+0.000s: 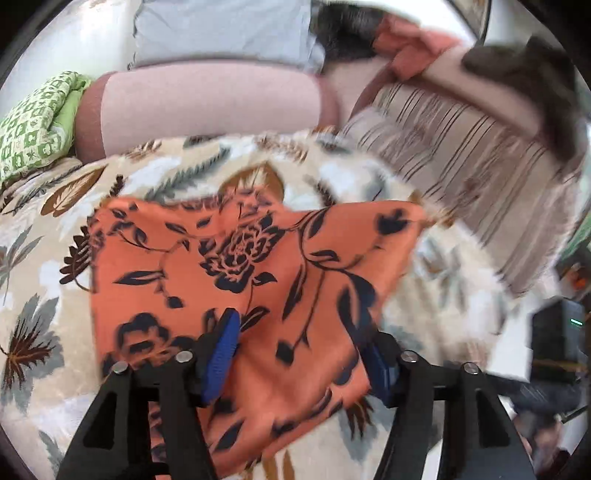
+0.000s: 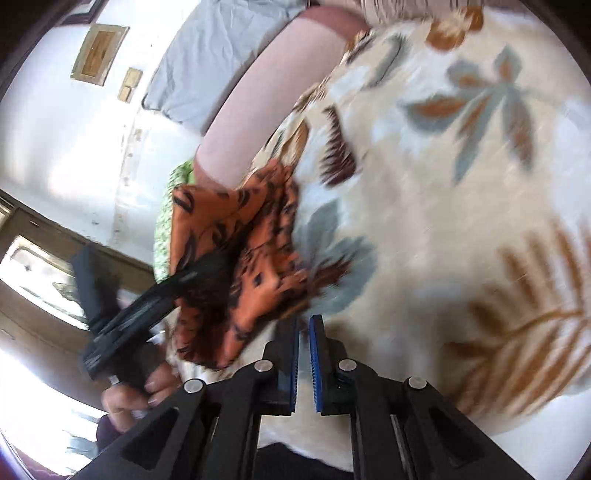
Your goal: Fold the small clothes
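1. Orange cloth (image 1: 236, 280) printed with dark flowers is lying on the bed, spread fairly flat in my left wrist view, its long side running left to right across the picture and one corner trailing down toward the camera.
2. I am seeing the left tongs (image 1: 299, 354) standing wide, blue pads (image 1: 221, 354) apart, with the cloth's near part between them and neither pad pressing on it.
3. I am seeing the right tongs (image 2: 303, 354) nearly closed, only a thin slit between the pads, nothing held, hanging over the bedspread (image 2: 443, 184) just beside the cloth.
4. From the right wrist view, the cloth looks bunched, and a hand (image 2: 136, 395) is gripping the left tool's handle.
5. Cream bedspread with brown and grey leaves is covering the bed; a pink bolster (image 1: 210, 107), a grey pillow (image 1: 221, 29), a green patterned cushion (image 1: 33, 122) and a striped cloth (image 1: 480, 177) are lying at its far side, against a white wall.
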A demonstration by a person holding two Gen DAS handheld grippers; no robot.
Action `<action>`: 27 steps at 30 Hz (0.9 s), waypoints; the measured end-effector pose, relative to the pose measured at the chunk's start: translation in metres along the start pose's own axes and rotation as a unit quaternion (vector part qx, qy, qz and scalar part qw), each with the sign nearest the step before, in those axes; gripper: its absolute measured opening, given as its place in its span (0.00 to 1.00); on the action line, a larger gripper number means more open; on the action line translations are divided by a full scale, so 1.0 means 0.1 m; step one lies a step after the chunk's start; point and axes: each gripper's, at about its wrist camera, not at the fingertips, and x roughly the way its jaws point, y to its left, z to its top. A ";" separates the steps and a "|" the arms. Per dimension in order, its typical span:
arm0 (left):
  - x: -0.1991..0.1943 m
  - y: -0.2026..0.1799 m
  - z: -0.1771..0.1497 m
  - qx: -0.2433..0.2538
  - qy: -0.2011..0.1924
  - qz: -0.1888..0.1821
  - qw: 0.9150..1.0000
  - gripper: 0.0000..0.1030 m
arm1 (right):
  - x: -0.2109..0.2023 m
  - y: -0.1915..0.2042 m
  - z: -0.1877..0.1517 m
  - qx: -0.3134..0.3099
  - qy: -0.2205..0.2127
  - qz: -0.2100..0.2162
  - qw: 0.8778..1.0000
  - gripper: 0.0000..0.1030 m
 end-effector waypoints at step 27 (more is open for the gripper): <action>-0.01 1.06 -0.59 -0.138 0.070 0.005 0.988 0.78 | 0.55 1.09 0.78 -0.079 -0.047 -0.143 0.985 0.08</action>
